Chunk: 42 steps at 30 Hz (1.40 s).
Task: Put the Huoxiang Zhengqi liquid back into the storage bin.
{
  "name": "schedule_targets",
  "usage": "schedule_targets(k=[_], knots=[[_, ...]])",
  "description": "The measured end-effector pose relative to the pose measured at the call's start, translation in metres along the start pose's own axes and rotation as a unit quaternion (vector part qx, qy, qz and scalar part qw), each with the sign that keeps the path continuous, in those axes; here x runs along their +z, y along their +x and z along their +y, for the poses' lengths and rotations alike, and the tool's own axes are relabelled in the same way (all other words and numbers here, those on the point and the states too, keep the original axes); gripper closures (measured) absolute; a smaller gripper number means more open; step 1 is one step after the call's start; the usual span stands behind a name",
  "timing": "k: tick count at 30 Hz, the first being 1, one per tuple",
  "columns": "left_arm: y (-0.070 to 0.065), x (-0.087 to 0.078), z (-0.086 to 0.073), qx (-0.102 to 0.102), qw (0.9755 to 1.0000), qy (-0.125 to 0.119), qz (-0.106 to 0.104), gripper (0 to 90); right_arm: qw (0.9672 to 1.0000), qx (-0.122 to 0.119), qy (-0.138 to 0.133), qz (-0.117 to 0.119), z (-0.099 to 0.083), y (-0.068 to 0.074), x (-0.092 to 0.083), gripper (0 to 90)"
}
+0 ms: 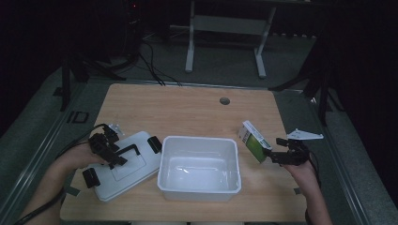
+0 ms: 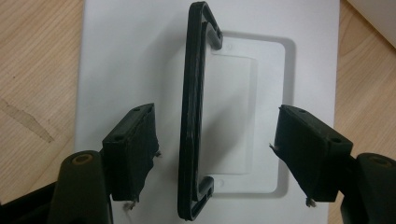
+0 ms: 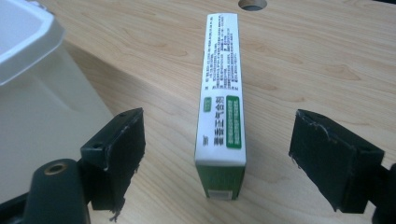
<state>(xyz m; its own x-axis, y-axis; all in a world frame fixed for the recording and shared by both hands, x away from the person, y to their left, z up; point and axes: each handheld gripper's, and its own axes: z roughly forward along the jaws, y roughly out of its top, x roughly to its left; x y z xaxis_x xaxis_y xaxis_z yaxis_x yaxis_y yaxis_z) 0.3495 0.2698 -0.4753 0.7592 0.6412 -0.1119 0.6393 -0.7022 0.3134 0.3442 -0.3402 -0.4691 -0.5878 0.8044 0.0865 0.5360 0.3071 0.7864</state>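
A white bin lid (image 1: 141,165) lies flat on the left of the table, with a black handle (image 1: 127,151) raised on its top. My left gripper (image 1: 115,157) hangs over it, open. In the left gripper view the handle (image 2: 192,116) runs between the jaws of this gripper (image 2: 212,114), touching neither pad, with the lid (image 2: 126,56) below. Right of the bin, a green and white carton (image 1: 253,139) stands on its long narrow edge. My right gripper (image 1: 272,156) is open at its near end. The carton (image 3: 222,93) sits between that gripper's (image 3: 219,116) spread jaws with gaps on both sides.
An open white plastic bin (image 1: 197,187) stands in the middle of the wooden table, its wall (image 3: 28,42) close to the left of my right gripper. Black latches (image 1: 154,144) sit at the lid's ends. A round cable hole (image 1: 225,101) lies at the table's far side.
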Motion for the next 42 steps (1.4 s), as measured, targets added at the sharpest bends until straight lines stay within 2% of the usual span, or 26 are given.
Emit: schedule_targets(k=[3,8,11,16,21,26,27,29,32,34,37,42], knots=[[0.0,0.0,0.0,-0.001,1.0,0.0,0.001,30.3,1.0,-0.003,0.005,0.0,0.003,-0.001,0.004,17.7],[0.001,-0.001,-0.002,-0.001,1.0,0.004,0.002,30.3,0.9996,-0.003,0.03,0.002,0.013,-0.004,0.015,17.7],[0.001,0.0,-0.002,-0.001,1.0,0.006,0.0,30.3,0.9994,0.0,0.034,-0.007,0.018,-0.006,0.019,17.2],[0.0,0.001,-0.002,0.001,0.9999,0.01,0.001,30.3,0.9989,-0.003,0.047,-0.006,0.022,-0.007,0.024,17.2],[0.0,0.002,-0.001,0.0,0.9999,0.01,0.0,30.3,0.9965,-0.009,0.083,0.0,0.023,-0.005,0.034,20.7],[0.0,0.002,-0.001,0.0,0.9999,0.01,0.0,30.3,0.9951,-0.01,0.098,0.002,0.025,-0.006,0.039,22.0],[0.0,0.003,-0.001,0.0,0.9999,0.011,-0.001,30.3,0.994,-0.01,0.108,0.003,0.027,-0.007,0.042,23.5],[0.0,0.003,-0.001,0.0,0.9999,0.011,-0.001,30.3,0.9936,-0.01,0.113,0.005,0.028,-0.007,0.043,23.5],[0.0,0.005,-0.001,0.0,0.9999,0.015,-0.002,30.3,0.9905,-0.014,0.136,-0.003,0.034,-0.007,0.048,31.0],[0.0,0.005,-0.001,-0.001,0.9999,0.017,-0.001,30.3,0.989,-0.009,0.148,0.005,0.038,-0.008,0.05,33.7],[0.0,0.007,-0.001,0.001,0.9998,0.017,-0.001,30.3,0.9853,-0.019,0.169,-0.01,0.046,-0.006,0.053,38.5],[0.001,0.007,-0.001,0.0,0.9998,0.019,-0.001,30.3,0.9816,-0.016,0.189,-0.018,0.057,-0.008,0.058,43.1]])
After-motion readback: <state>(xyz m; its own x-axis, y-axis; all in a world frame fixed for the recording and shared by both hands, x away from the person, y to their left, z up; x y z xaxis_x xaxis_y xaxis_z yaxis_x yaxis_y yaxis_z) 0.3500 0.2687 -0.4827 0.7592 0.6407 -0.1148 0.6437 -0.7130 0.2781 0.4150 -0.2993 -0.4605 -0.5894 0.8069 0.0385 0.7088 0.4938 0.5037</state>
